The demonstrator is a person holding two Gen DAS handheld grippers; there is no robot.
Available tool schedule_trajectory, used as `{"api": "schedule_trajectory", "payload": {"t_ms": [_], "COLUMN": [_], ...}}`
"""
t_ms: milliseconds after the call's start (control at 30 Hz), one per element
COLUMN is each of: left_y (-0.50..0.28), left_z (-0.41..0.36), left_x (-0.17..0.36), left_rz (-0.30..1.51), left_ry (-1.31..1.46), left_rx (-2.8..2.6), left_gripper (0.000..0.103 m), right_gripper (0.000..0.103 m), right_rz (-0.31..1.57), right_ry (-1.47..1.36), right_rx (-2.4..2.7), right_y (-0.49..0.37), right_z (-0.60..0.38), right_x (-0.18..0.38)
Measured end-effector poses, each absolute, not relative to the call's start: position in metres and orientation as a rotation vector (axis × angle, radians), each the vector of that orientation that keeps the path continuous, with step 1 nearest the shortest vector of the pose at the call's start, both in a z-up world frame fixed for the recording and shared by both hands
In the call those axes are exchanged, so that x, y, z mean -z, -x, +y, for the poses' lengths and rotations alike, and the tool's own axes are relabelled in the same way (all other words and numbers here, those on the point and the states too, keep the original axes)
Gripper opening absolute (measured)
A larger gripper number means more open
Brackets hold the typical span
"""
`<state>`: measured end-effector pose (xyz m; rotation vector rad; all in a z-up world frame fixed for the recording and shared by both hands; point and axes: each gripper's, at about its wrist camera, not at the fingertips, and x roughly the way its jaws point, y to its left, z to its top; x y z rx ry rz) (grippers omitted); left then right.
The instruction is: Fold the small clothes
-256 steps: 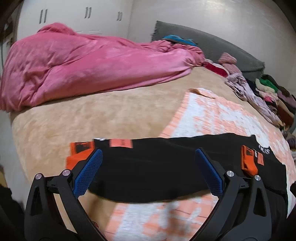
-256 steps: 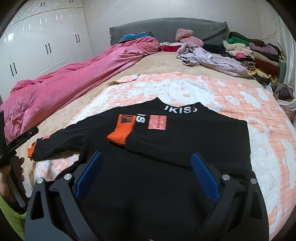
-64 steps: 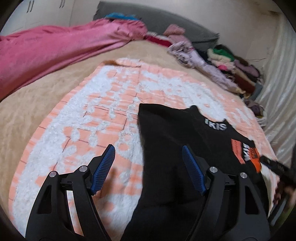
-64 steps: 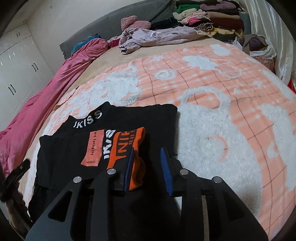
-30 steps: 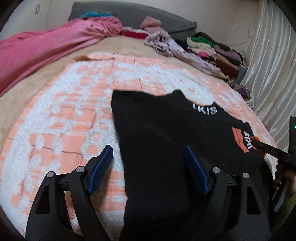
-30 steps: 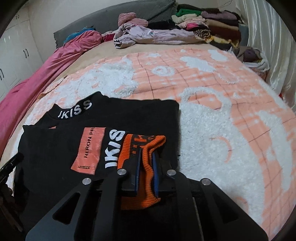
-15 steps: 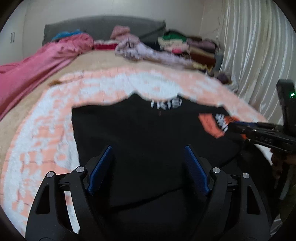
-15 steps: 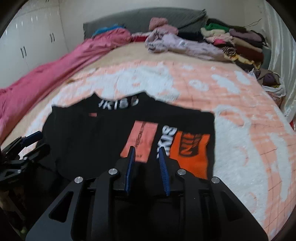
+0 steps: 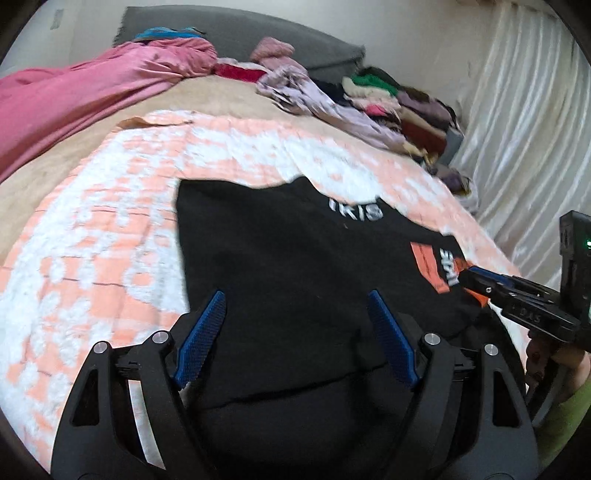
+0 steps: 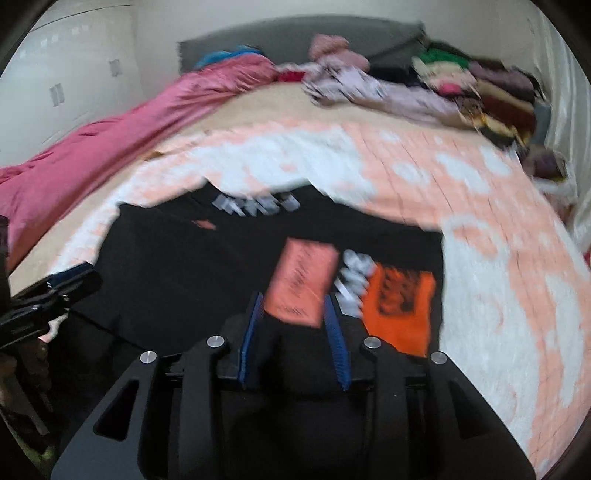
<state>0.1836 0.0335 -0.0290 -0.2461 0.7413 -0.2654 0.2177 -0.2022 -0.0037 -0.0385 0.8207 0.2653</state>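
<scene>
A: Where are your claws?

B: Your left gripper (image 9: 295,332) gapes wide, empty, over the black sweater (image 9: 295,258). Your right gripper (image 10: 293,339) is opening, its blue pads clear of the cloth.

A: And the sweater?

B: Flat on the peach-and-white blanket (image 10: 480,258). The right view is blurred, so its lettering is unreadable there.

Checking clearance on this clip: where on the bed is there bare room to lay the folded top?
Free: the peach blanket right of the black top, and the strip between the top and the pink duvet. Crowded: the clothes pile by the headboard.
</scene>
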Motion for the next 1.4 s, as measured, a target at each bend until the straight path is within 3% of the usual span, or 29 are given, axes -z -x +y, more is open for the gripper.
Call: {"api": "schedule_trajectory", "payload": {"t_ms": [100,200,567,767,1133,1400], "left_y": [-0.188,-0.197,-0.196,-0.196,-0.196,-0.195], "left_z": [0.042,0.049,0.054,0.053,0.054,0.057], "left_x": [0.034,0.050,0.053,0.053,0.053,0.045], "left_rz": [0.784,0.872,0.893,0.895,0.895,0.870], "left_ry": [0.247,0.290,0.320,0.309,0.309,0.282], "left_rx": [0.202,0.164,0.164,0.160,0.159,0.128], "left_gripper": [0.070,0.058,0.058,0.058,0.058,0.058], "right_gripper": [0.033,0.033,0.033,0.028,0.028,0.039], "right_rz": [0.798,0.800,0.932,0.992,1.023,0.940], "right_ry": [0.062,0.091,0.213,0.209,0.141,0.065], "right_rx": [-0.330,-0.410,-0.564,-0.510,-0.467,-0.486], "right_y": [-0.228,-0.243,-0.291,-0.318,-0.342,-0.326], "right_z": [-0.178,-0.146,-0.046,-0.031,-0.033,-0.057], "right_x": [-0.011,-0.019,0.005,0.027,0.045,0.009]}}
